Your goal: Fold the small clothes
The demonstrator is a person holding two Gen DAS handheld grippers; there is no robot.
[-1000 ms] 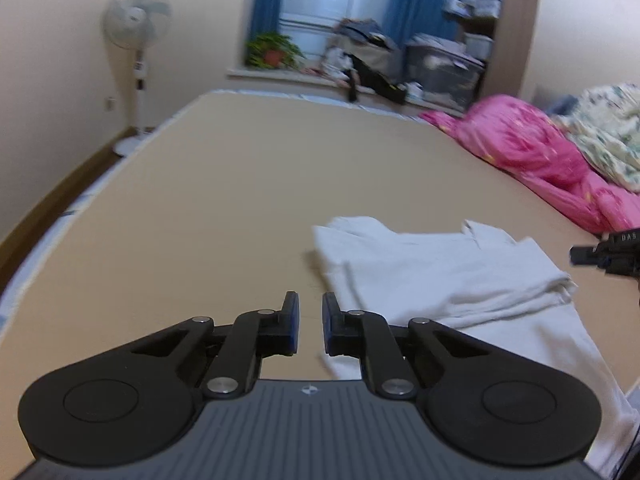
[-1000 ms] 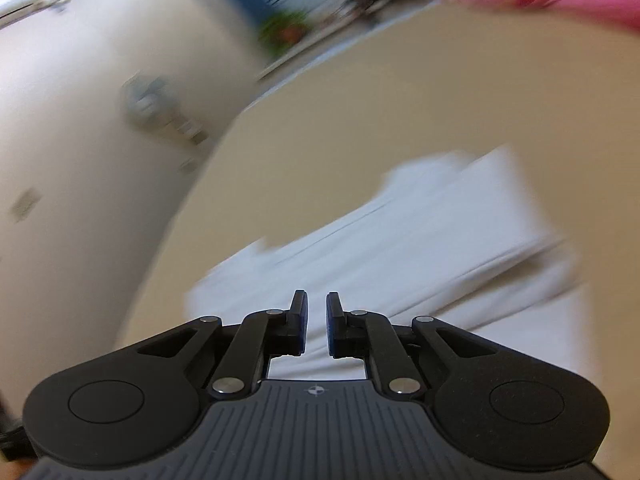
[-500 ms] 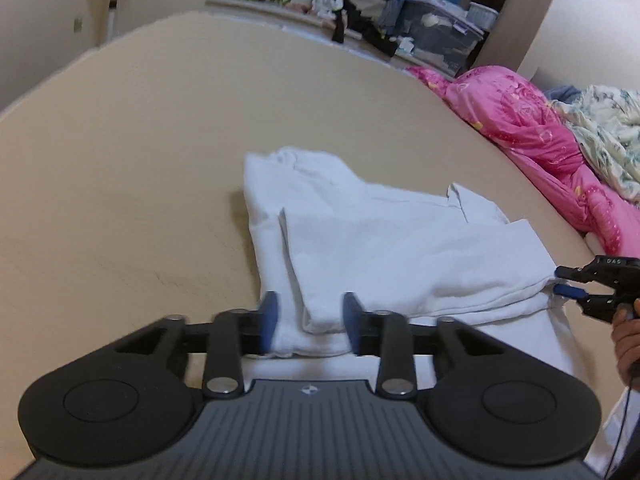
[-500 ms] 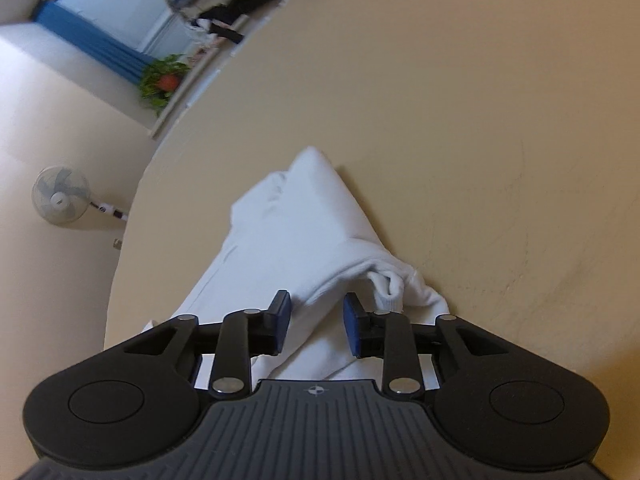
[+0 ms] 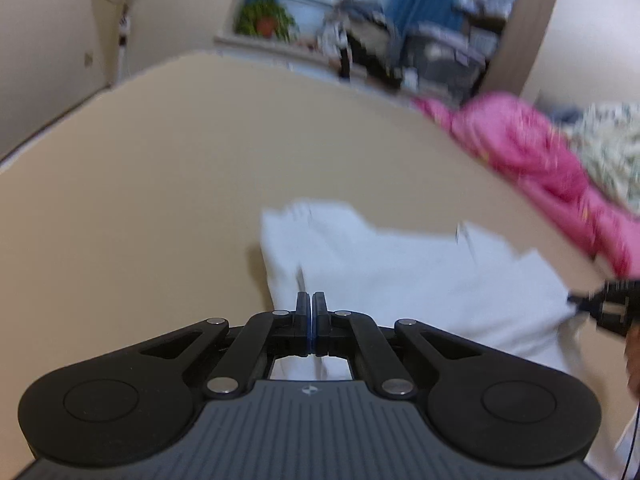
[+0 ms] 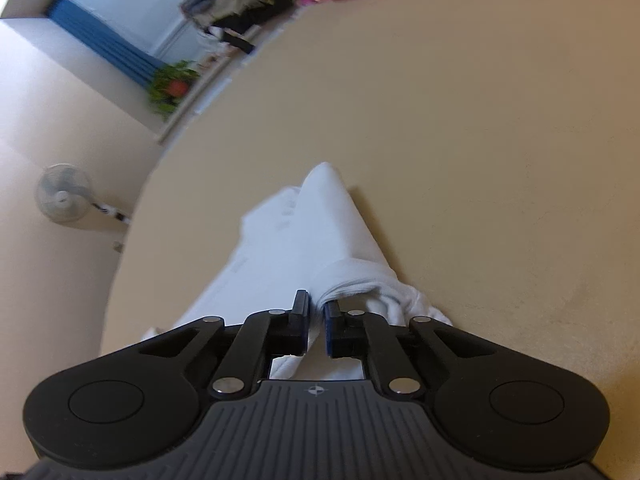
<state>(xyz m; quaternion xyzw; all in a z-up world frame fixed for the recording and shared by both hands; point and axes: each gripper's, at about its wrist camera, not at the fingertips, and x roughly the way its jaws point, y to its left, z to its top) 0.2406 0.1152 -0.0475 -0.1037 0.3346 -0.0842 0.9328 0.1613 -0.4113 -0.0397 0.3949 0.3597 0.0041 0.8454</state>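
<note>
Because the left hand-held gripper (image 5: 311, 322) has clamped fully shut at the near edge of the white garment (image 5: 400, 272) lying partly folded on the tan bed (image 5: 160, 184), only a thin layer may be caught and could slip; it angles downward. In the right view, the right hand-held gripper (image 6: 316, 320) is closing on the bunched garment corner (image 6: 360, 284); uneven holds would skew the fold.

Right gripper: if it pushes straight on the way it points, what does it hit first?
The white garment. The right gripper is closing with a fold of it between the fingers, and the cloth runs on ahead; beyond its tip lies the tan surface. Depth is unclear.
</note>
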